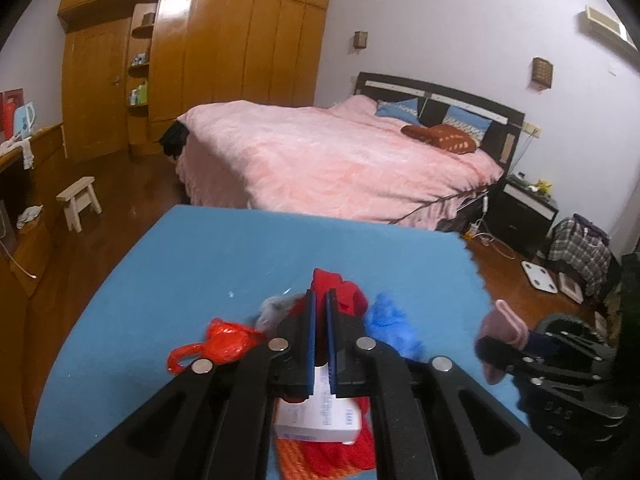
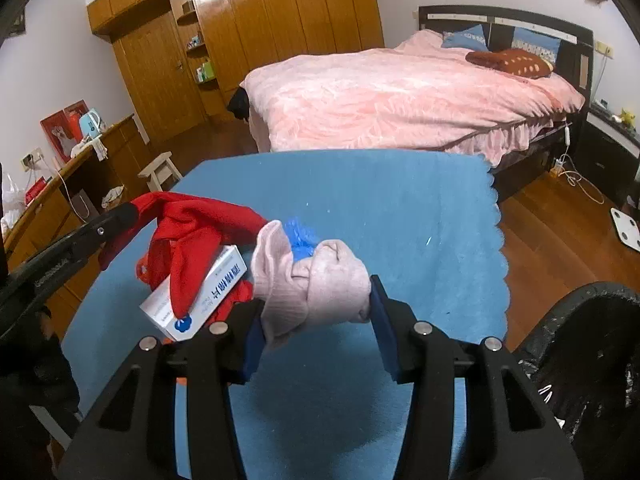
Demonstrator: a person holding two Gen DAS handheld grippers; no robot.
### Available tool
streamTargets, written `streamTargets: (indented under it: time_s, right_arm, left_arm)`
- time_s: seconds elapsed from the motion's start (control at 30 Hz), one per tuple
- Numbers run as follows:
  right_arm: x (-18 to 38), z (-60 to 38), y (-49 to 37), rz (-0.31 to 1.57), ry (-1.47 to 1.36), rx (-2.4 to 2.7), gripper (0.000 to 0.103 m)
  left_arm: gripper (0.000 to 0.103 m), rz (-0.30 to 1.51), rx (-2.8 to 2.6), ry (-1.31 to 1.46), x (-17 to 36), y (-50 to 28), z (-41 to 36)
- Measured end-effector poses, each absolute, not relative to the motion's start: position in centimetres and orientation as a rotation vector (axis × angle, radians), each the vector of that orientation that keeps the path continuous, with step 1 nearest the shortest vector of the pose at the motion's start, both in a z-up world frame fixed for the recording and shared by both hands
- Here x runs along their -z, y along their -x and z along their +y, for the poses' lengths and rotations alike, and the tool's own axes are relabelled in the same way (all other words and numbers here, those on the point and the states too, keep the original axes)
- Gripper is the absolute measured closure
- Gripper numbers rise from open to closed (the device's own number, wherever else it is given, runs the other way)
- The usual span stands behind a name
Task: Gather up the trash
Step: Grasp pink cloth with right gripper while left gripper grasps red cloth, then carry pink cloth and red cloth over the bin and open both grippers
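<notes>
Over the blue worktop (image 2: pixel 400 208), a bundled pink sock (image 2: pixel 316 288) is clamped between the fingers of the right gripper (image 2: pixel 318 334), while a red cloth (image 2: pixel 192 232), draped over a white box (image 2: pixel 200 300), is pinched by the nearly closed left gripper (image 1: pixel 320 300).

L gripper (image 1: pixel 320 300) shut on red cloth (image 1: pixel 340 292) w/ white box (image 1: pixel 320 420) below.

Left gripper (image 1: pixel 320 300) — fingers nearly together, pinching red cloth (image 2: pixel 192 224) — beside the right gripper (image 2: pixel 316 292), whose wider-set fingers clamp a pink sock (image 2: pixel 316 284).
</notes>
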State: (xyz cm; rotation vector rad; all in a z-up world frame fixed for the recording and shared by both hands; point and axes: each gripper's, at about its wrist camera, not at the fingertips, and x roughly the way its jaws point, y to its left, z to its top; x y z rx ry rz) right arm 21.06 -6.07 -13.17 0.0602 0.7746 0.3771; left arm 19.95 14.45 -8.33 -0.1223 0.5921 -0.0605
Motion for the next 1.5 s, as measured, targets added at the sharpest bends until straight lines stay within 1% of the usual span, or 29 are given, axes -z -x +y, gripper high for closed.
streamTargets:
  time_s: [0.37,0.9,1.5]
  right_arm:
    - [9.3,-8.4,-19.4,0.704,-0.077,-0.371,0.057]
    - [5.6,-15.1,-15.7,0.647,-0.103,-0.279,0.057]
    - [3.8,-25.5,-10.2,0.599,-0.110,-0.091,0.057]
  left_arm:
    - [0.098,0.549,0.148,0.115,5.3,-18.4,11.5]
    - [0.098,0.545,0.247,0.083,3.3,-17.0,5.5]
    - [0.098,0.552,0.461,0.024,1.5,-15.0,-6.5]
